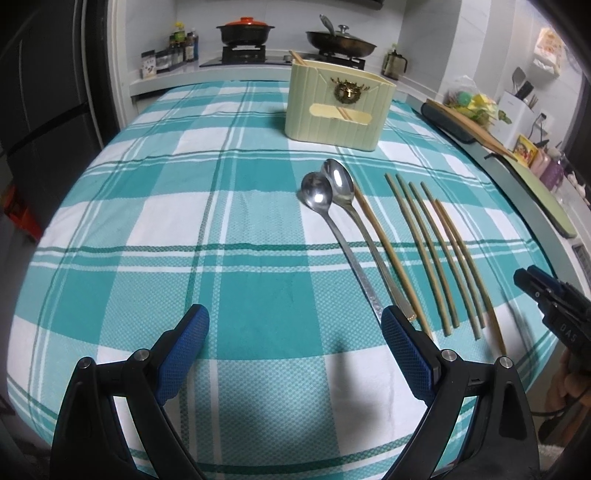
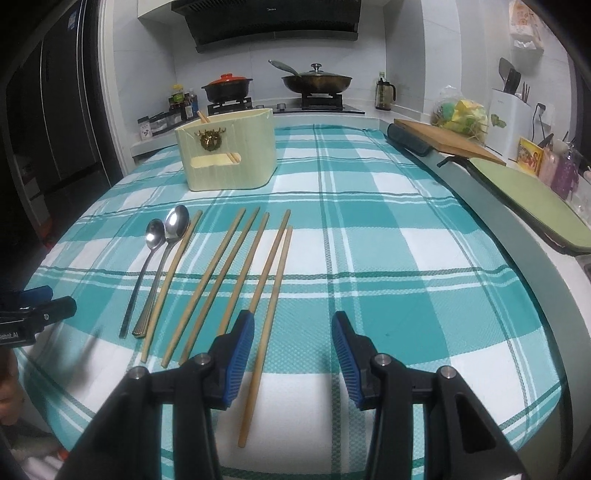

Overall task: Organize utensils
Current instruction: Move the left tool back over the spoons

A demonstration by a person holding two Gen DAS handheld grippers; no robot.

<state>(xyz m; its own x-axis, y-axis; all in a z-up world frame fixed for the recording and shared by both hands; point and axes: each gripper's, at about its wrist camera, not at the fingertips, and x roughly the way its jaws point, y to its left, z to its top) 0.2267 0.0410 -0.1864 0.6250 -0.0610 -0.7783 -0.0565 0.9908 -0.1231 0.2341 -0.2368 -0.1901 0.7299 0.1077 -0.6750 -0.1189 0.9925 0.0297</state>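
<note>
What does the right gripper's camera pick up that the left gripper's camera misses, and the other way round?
Only the right wrist view shows the range hood above the stove. Only the left wrist view shows the whole bare stretch of checked tablecloth left of the spoons. Both share the two spoons, the loose chopsticks, the pale green utensil holder with a chopstick already inside, and both open, empty grippers: the left gripper and the right gripper.

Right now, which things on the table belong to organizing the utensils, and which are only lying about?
For the job:
- two spoons
- loose chopsticks
- cream utensil holder

Lying about:
- wooden cutting board
- green mat
- bag of sponges
</note>
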